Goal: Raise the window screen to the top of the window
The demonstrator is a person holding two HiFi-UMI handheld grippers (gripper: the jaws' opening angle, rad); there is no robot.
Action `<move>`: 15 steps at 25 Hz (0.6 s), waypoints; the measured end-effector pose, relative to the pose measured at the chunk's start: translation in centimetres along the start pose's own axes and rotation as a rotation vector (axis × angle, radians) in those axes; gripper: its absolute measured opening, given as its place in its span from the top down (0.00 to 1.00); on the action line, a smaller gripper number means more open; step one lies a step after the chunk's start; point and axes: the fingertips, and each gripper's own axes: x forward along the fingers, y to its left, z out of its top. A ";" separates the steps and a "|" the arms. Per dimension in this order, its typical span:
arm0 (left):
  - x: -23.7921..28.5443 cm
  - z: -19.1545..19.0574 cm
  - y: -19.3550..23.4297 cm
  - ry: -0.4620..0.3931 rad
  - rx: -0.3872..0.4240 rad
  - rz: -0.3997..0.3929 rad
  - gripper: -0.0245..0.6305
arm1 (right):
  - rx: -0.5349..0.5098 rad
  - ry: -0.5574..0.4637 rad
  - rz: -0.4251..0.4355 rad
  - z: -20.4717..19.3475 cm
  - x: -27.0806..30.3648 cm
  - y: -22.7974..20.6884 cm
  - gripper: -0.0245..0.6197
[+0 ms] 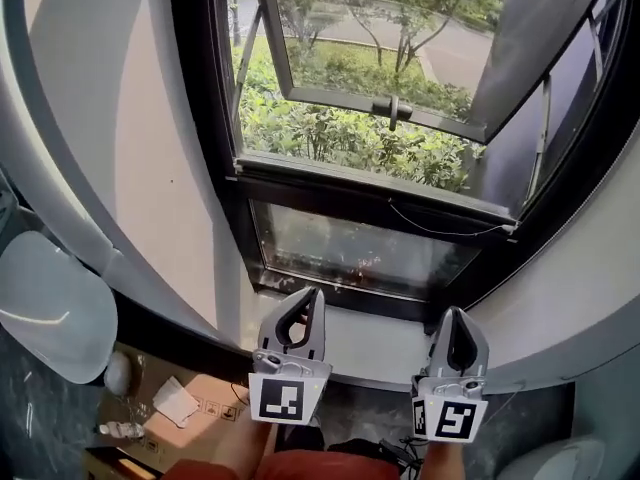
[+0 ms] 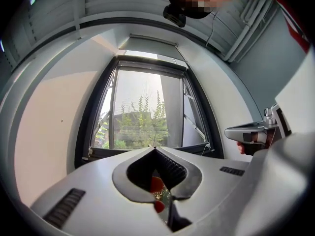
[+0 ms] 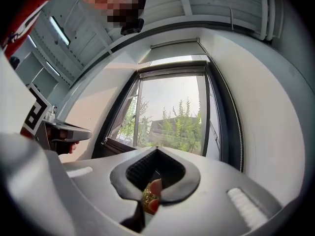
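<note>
Down at seven o'clock in the head view a cardboard box (image 1: 195, 400) lies on the floor, well out of the play. Next along, the left gripper (image 1: 304, 293) points at the window from six o'clock, fingers pinched together on nothing; its own view shows only daylight past the tips. Ahead, filling twelve o'clock, stands the black window frame (image 1: 205, 118), its glass sash (image 1: 380, 63) swung outward and the handle (image 1: 392, 109) hanging over the hedge. Now the window screen (image 1: 380, 190): the mesh is too fine to make out, but a dark rail runs along the bottom of the opening with a thin cord (image 1: 440, 230) trailing beneath it. That looks to me like the screen's bottom bar, so I judge it fully down. Over at five o'clock the right gripper (image 1: 455, 315) has its fingers closed and empty too, level with its partner and well short of the frame. I'd call this the approach, with nothing touched yet. The next move calls for reaching that rail, parting the fingers, taking hold and lifting evenly so it doesn't jam.
</note>
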 end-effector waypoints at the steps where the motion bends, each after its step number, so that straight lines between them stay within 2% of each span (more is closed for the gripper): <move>1: 0.4 -0.1 0.3 0.002 -0.004 -0.001 0.96 | -0.002 0.003 -0.002 -0.1 0.5 0.0 0.95; 7: 3.1 -0.7 0.7 0.014 0.009 -0.014 0.96 | 0.008 0.021 -0.019 -1.3 2.8 -1.1 0.95; 15: 7.7 -0.8 -0.2 0.005 0.054 0.005 0.96 | 0.052 -0.036 0.004 -2.9 7.0 -3.9 0.95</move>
